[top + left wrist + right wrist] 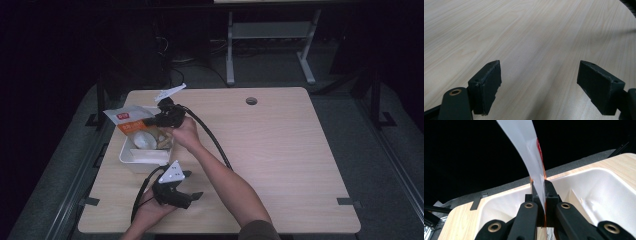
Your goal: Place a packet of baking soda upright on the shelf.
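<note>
The right gripper (159, 119) is clamping the edge of a flat white-and-orange plastic snack packet (131, 121), holding it tilted just above the white rectangular foam tray (599, 182) lying directly beneath its jaws. The tray is holding pale contents that cannot be identified. The left gripper (539, 86) is resting nearer the person, its jaws standing wide over bare light wooden table (524, 32).

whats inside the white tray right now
The white tray holds a pale round item, hard to identify. The packet pinched in the right gripper hangs over the tray, hiding the rest.
</note>
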A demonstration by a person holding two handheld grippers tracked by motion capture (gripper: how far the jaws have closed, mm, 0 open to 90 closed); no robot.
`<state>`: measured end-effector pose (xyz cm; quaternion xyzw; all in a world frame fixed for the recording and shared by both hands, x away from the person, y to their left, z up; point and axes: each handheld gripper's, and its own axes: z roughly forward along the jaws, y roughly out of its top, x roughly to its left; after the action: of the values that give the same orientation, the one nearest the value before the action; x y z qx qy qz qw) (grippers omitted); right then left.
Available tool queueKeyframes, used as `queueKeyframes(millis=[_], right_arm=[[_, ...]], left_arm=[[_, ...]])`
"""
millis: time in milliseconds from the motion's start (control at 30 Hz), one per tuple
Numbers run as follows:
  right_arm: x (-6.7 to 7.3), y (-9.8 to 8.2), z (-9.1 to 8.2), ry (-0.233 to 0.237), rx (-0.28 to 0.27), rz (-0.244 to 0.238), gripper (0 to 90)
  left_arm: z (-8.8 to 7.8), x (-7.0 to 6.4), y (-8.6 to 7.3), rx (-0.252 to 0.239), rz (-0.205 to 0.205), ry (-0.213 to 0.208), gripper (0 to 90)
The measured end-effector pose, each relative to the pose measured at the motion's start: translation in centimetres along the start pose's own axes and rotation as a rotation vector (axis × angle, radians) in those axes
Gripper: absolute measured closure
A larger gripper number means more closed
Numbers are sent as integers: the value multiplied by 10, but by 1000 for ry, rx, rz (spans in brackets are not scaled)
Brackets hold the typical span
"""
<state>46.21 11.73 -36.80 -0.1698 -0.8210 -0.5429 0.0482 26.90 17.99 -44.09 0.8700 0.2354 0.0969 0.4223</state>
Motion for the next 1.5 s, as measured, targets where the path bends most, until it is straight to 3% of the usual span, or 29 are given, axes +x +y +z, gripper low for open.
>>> queueKeyframes(millis=[467,1500], right_arm=[[-3,-11,-4,-14,64,3,873],[-17,-33,-9,-31,107,41,889]], left_arm=[[1,0,0,1,4,-4,188],[2,0,1,4,5,-3,188]])
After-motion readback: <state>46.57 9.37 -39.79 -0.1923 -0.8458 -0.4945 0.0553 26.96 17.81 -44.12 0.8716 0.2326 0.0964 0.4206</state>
